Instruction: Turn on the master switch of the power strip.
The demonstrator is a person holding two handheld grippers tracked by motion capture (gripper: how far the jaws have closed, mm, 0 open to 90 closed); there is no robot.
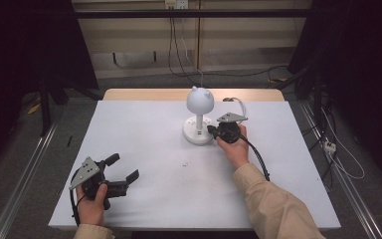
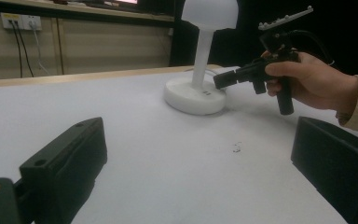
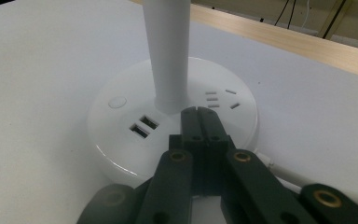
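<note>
Right claw (image 3: 198, 112) closed, tips over lamp base (image 3: 121, 126).

a: what's around the table (image 1: 144, 149)?

b: its top is white, with a wooden strip (image 1: 149, 94) along the far edge. the floor (image 1: 74, 119) is grey, with metal rails (image 1: 20, 189) at both sides.

a: and behind?

b: a beige wall (image 1: 139, 40), a wall socket (image 1: 176, 4) with cables (image 1: 175, 45) hanging down, and dark curtains (image 1: 20, 45) on either side.
</note>
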